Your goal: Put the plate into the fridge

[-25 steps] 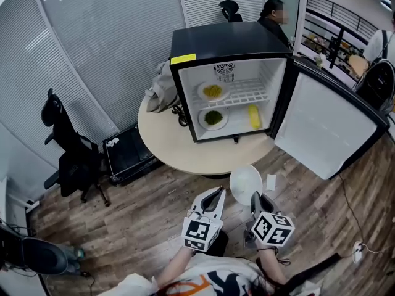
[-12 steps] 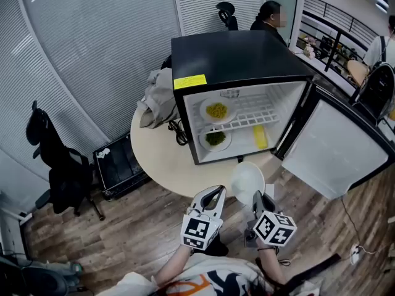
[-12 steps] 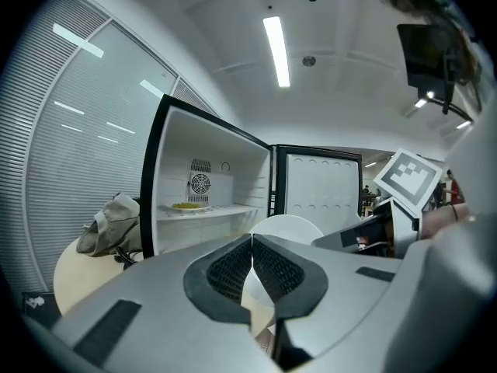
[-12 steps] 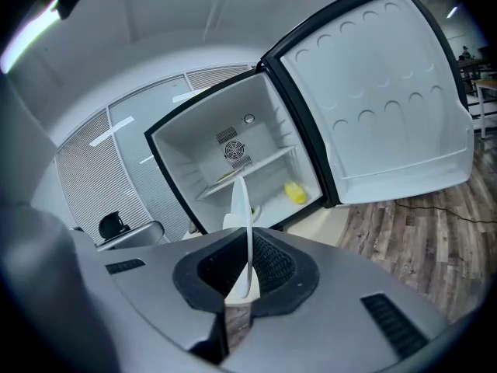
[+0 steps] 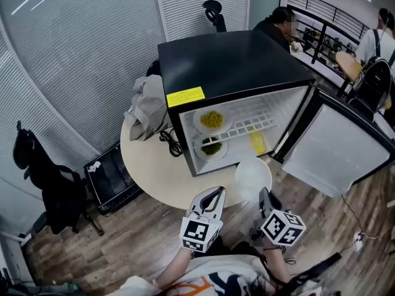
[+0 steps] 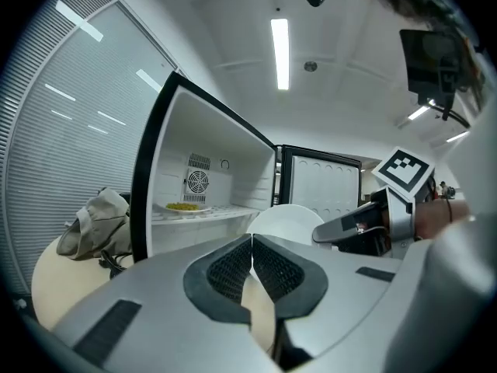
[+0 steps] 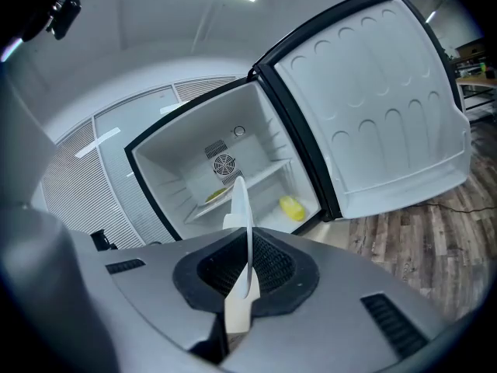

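Firmly, right tongs (image 5: 264, 195) clamp the white plate (image 5: 253, 175), left tongs (image 5: 218, 191) closed empty, near the yellow-labelled fridge (image 5: 234, 57).

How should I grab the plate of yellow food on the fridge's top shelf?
Probably pinch the food plate's front rim, coming level through the fridge's open front. It lies flat on the wire shelf with yellow food in its middle, leaving only the bare edge.

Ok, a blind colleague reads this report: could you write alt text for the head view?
The right gripper holds a white plate by its rim in front of an open black mini fridge on a round table; the left gripper, jaws together, is empty. Two plates of food and a yellow item sit inside.
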A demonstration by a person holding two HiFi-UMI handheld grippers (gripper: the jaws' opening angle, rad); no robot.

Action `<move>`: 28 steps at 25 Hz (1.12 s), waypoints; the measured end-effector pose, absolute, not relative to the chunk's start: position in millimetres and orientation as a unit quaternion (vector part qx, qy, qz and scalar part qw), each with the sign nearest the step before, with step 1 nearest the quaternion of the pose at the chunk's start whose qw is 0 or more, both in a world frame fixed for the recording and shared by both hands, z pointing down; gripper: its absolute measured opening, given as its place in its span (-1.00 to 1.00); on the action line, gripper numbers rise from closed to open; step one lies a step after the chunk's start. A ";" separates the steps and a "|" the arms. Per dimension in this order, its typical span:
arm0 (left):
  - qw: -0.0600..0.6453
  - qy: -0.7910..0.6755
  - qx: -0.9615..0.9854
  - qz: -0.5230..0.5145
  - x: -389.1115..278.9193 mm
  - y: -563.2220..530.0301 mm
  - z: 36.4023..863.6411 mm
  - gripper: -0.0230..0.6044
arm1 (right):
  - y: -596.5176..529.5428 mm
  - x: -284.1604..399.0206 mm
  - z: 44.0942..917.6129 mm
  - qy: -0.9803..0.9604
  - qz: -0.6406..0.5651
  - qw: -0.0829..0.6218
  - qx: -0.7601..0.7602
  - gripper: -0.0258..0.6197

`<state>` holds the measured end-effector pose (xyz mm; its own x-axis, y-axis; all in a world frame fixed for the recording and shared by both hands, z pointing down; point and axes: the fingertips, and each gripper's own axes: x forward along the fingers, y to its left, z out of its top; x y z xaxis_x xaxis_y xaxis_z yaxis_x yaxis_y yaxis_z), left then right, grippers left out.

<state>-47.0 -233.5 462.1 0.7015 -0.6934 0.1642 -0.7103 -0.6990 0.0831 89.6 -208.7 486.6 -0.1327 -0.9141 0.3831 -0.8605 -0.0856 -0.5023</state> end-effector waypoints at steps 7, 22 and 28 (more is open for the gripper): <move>0.078 -0.368 0.924 0.065 -44.6 -232.3 476.3 -0.88 | -220.7 97.4 481.5 0.665 -0.335 0.049 -0.666 -0.85; 0.068 -0.394 0.914 0.073 -41.0 -277.9 471.7 -0.88 | -316.5 123.8 438.6 0.671 -0.324 0.120 -0.656 -0.85; 0.056 -0.393 0.915 0.074 -20.3 -298.8 463.6 -0.88 | -348.3 141.6 434.6 0.666 -0.336 0.144 -0.650 -0.85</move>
